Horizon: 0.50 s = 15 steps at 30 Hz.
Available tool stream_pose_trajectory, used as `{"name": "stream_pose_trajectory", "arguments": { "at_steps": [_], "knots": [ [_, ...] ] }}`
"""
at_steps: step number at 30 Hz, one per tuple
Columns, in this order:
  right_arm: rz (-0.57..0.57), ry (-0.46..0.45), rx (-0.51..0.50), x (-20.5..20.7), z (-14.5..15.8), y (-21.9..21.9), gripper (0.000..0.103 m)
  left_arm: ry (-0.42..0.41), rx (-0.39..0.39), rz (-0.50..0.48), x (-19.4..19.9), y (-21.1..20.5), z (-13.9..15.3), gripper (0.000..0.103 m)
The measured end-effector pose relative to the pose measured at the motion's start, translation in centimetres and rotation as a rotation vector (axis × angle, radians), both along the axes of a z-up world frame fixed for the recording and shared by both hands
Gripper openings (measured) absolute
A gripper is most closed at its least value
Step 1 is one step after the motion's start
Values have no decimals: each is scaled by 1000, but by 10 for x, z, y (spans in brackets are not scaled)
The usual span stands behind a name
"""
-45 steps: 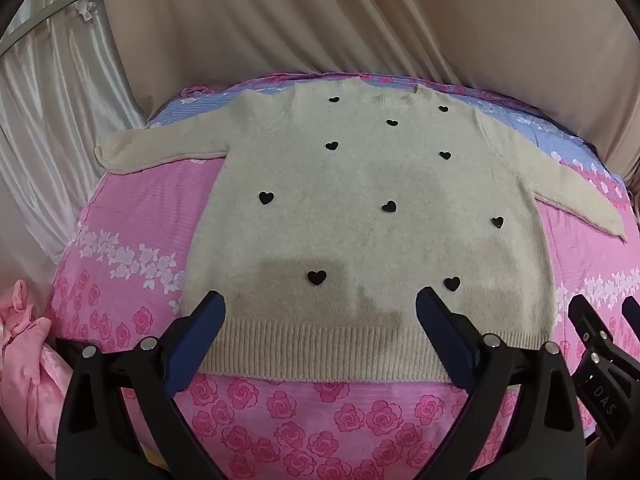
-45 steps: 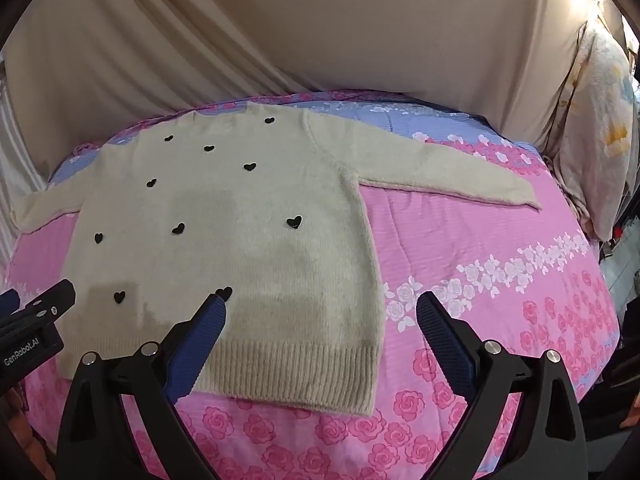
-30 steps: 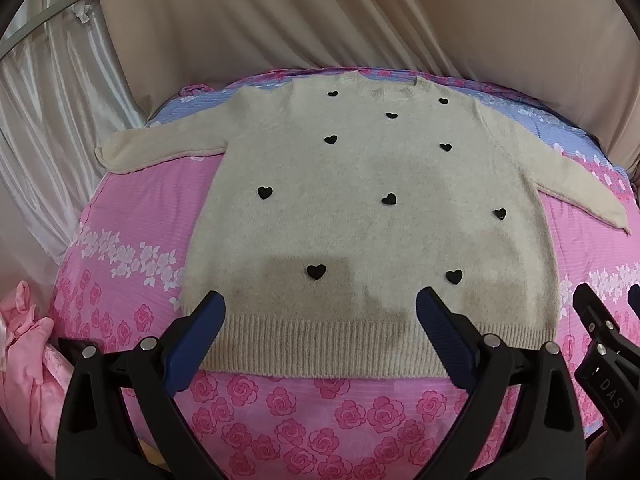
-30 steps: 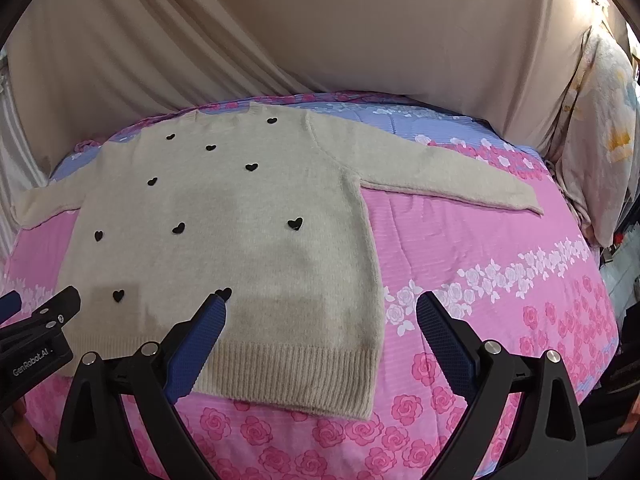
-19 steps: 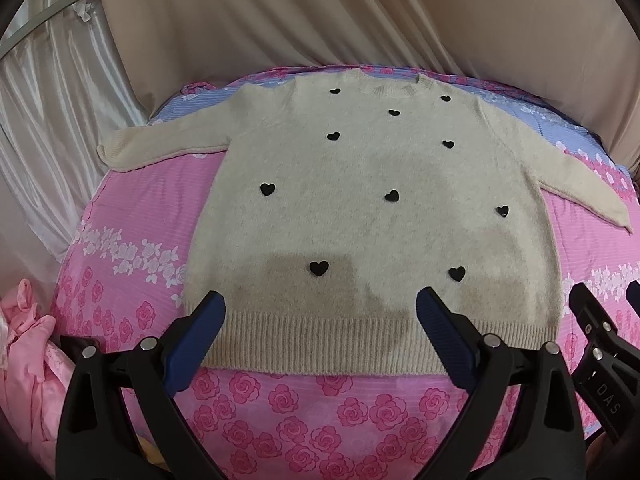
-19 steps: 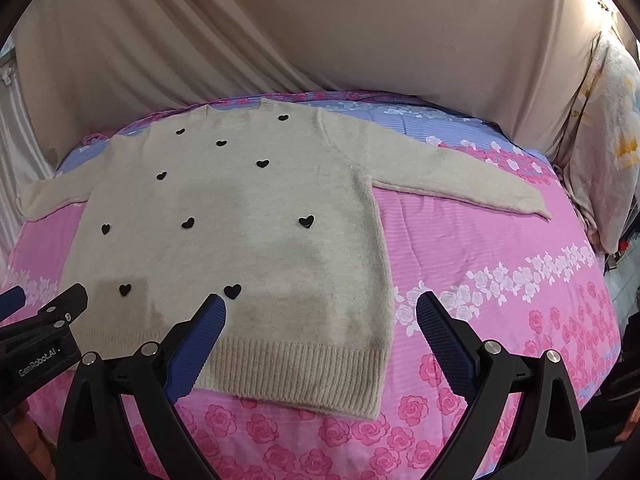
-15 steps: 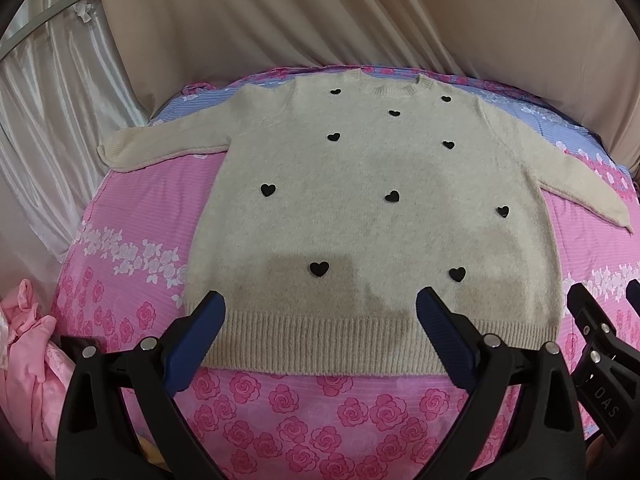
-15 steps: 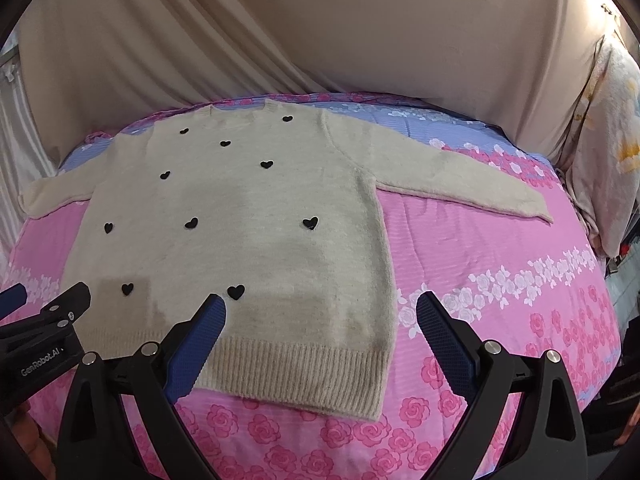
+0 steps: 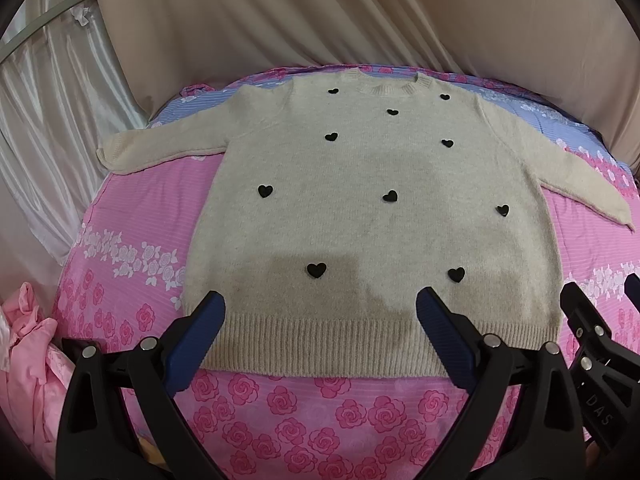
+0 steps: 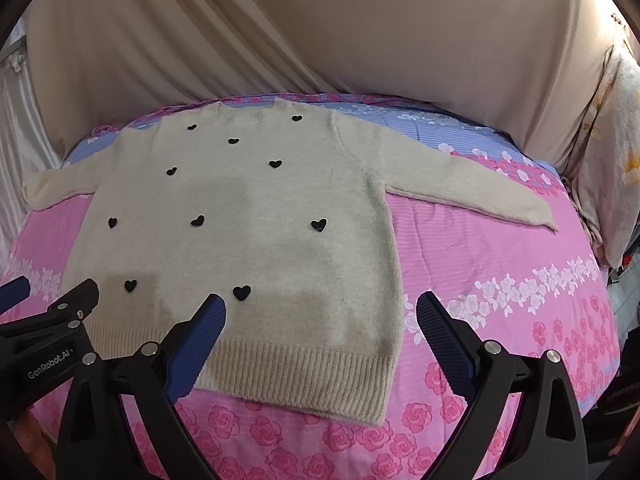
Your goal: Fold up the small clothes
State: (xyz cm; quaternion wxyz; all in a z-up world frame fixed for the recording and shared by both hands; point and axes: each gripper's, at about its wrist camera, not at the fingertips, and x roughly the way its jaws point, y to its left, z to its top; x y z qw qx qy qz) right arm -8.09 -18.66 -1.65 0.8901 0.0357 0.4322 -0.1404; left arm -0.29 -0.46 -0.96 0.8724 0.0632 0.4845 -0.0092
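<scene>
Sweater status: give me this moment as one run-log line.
sweater: flat, face up, sleeves spread, unfolded | bedsheet: under it | left claw: open, empty, over hem | right claw: open, empty, over hem's right corner

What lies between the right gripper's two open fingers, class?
In the right wrist view, the right gripper frames the sweater's ribbed hem corner and a stretch of pink rose bedsheet.

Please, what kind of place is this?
Probably a bedroom at home. A beige sweater lies flat on a bed with a pink rose-print sheet, draped curtains hang behind, and a pillow stands on one side.
</scene>
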Motion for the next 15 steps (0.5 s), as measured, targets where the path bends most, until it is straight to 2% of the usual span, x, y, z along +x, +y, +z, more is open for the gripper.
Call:
{"name": "stream_pose_trajectory", "arguments": {
  "at_steps": [15],
  "knots": [
    [16,9,0,3,-2,2,95,3,6,4,2,1,-4,94]
  ]
}}
